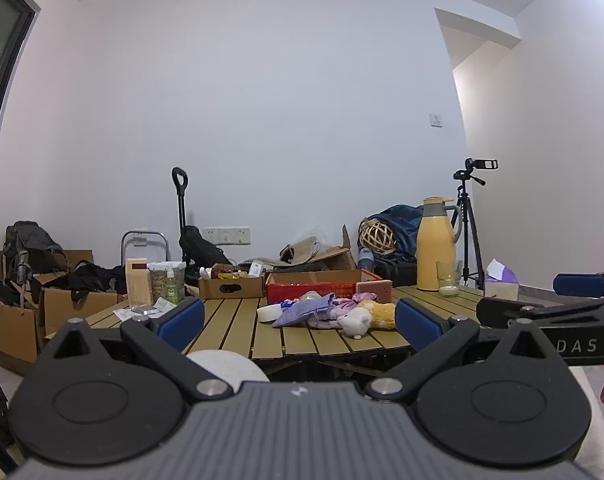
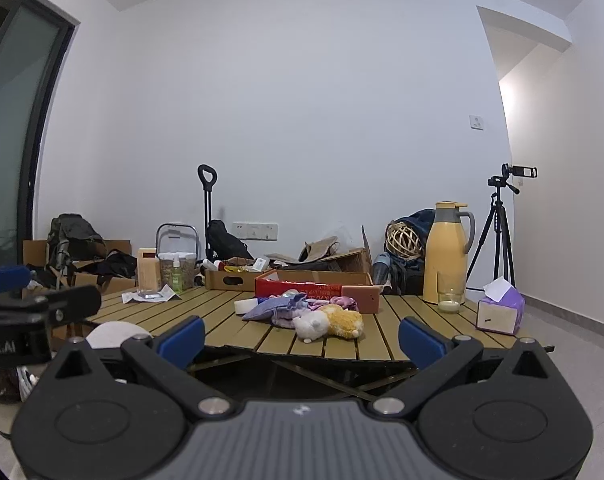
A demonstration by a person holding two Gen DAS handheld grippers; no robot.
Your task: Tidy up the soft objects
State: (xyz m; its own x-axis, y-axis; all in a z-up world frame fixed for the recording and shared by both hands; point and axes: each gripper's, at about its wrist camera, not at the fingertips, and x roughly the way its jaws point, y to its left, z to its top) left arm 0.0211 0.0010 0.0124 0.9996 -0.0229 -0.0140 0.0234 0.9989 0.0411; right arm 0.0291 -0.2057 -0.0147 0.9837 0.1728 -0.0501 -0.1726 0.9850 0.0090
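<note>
A: Where are the soft things found?

B: A heap of them is seen near the middle of the slatted surface (image 2: 402,320): a white plush toy (image 2: 312,326) lies touching a yellow plush toy (image 2: 344,322), with a lavender cloth pouch (image 2: 272,306) and some pink fabric (image 2: 344,302) just behind. A red cardboard box (image 2: 298,286) stands directly beyond the heap, open at the top, so it is judged to be the likely container, though that cannot be confirmed.

A: And how are the tongs held?

B: Both are kept short of the near edge, level and facing the heap. The left tongs (image 1: 300,318) are spread wide and nothing is held between the blue pads (image 1: 182,318). The right tongs (image 2: 302,338) are likewise spread wide and empty; from the left wrist view they are seen beside the left ones, to the right (image 1: 542,312).

A: Why is such a stance taken?

B: It is read as a starting posture: the heap is framed between the open fingers of each, so either can be driven straight in. No grasp is yet made.

A: What is left aside?

B: The yellow thermos jug (image 2: 448,250), the glass (image 2: 450,292) and the tissue box (image 2: 500,312) are set well apart on the right, and bottles (image 2: 177,274) on the left; being hard or unrelated, they are presumably not to be touched.

A: Any risk?

B: The items overlap, so more than one may be lifted together.
</note>
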